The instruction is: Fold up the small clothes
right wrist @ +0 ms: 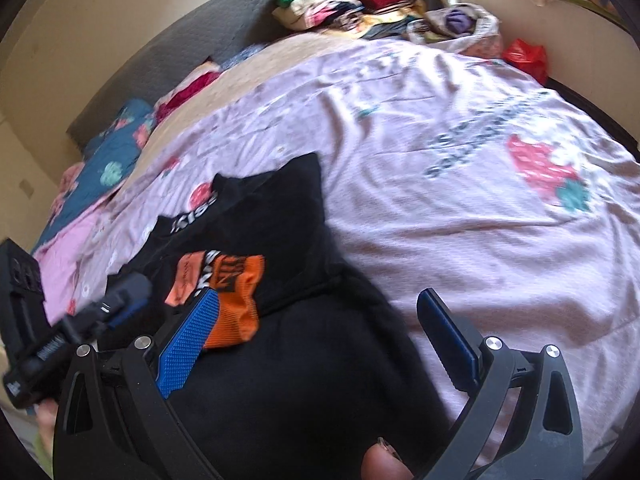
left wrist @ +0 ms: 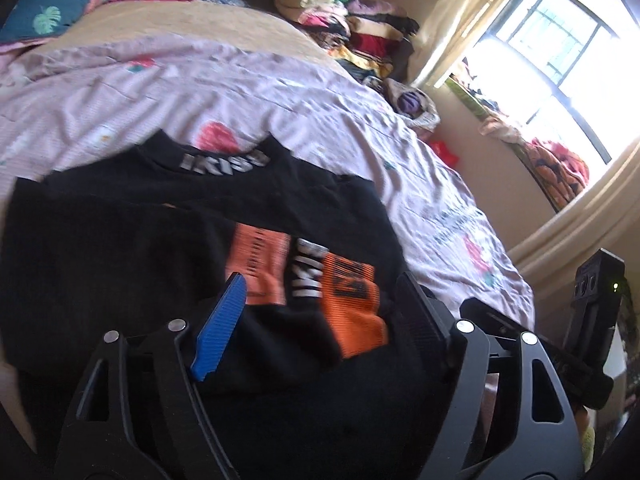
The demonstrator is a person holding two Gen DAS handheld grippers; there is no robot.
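A small black garment with orange panels and white lettering lies partly folded on the pink bedspread. My left gripper is open just above its near edge, with the orange patch between its fingers. The garment also shows in the right wrist view. My right gripper is open over its right part, holding nothing. The left gripper appears at the left of the right wrist view, and the right gripper's body at the right of the left wrist view.
A stack of folded clothes sits at the bed's far corner, by a basket and a red bag. Blue floral pillows lie at the headboard. A bright window is on the right wall.
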